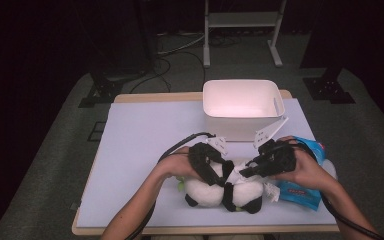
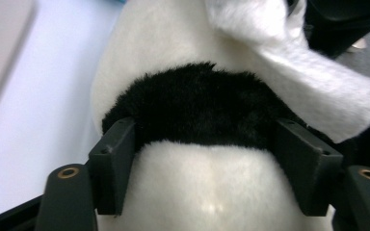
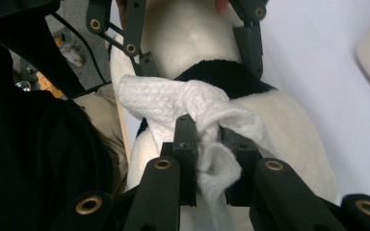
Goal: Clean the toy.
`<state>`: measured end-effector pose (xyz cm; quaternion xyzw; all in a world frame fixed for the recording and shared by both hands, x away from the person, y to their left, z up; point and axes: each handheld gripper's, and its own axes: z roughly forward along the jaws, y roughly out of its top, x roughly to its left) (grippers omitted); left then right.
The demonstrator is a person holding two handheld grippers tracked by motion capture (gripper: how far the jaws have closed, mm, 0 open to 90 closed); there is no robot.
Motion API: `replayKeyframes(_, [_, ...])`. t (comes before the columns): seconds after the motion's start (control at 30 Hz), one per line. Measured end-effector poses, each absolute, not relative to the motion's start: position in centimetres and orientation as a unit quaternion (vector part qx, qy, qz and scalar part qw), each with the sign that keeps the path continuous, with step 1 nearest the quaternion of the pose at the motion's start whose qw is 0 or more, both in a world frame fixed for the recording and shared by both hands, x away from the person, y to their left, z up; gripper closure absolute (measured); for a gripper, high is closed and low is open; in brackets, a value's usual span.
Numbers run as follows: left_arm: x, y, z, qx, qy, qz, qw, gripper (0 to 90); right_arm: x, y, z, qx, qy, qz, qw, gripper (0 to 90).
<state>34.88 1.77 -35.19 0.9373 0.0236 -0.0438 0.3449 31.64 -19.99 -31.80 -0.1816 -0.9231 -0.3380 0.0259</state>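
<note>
**Panda toy clamped at its black band while a white cloth is pinched**

Forearms enter from the bottom edge of the high view, each hand carrying 1 hand-held gripper over a plush panda [image 1: 223, 192] that lies in the lower middle of the frame on the pale tabletop [image 1: 140, 145].

Left hand-held gripper [image 1: 219, 176]: it sits on top of the toy's middle. In the left gripper view its 2 jaws stand partly open on either side of the black fur band, with the pads pressed against the plush body [image 2: 197, 110], so it has hold of the panda.

Right hand-held gripper [image 1: 244, 171]: it comes in from the right of the high view, pointing left at the toy. In the right gripper view its jaws are nearly closed and pinch a bunch of white cloth [image 3: 197, 113], which is draped across the panda's back just at the black band [image 3: 231, 77]. The other hand-held gripper's jaws show at the top of that view, straddling the toy.

A white bin [image 1: 242, 107] stands at upper centre of the high view, well apart from the panda. A blue packet [image 1: 305, 187] lies at lower right, just beside the toy and partly under the right hand [image 1: 307, 170].
</note>
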Motion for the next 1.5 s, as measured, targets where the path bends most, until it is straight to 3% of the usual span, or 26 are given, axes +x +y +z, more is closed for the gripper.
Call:
replayKeyframes(0.23, [35.6,2.7,-34.2,0.94,0.024,0.013,0.339,32.2,32.7,-19.4,-31.1,-0.19,-0.921,-0.341,0.0,77.7])
replayKeyframes(0.43, [35.6,3.4,-35.4,0.943,0.043,-0.006,0.329,25.9,33.7,-18.5,-32.1,-0.201,-0.923,-0.327,0.007,77.6])
replayKeyframes(0.6, [35.4,4.6,-36.0,0.933,0.06,-0.015,0.356,18.5,33.2,-18.6,-32.5,-0.201,-0.927,-0.317,0.0,77.5])
replayKeyframes(0.87, [34.0,7.5,-35.9,0.914,0.073,0.001,0.399,16.2,32.9,-19.7,-33.5,-0.218,-0.925,-0.312,0.007,77.7])
replayKeyframes(1.23, [32.3,11.3,-36.5,0.91,0.107,0.013,0.399,8.6,33.0,-20.2,-33.8,-0.229,-0.922,-0.311,0.011,77.9])
replayKeyframes(1.5, [32.1,12.3,-37.1,0.917,0.111,0.017,0.383,8.6,32.8,-21.1,-34.2,-0.24,-0.92,-0.31,0.014,77.9])
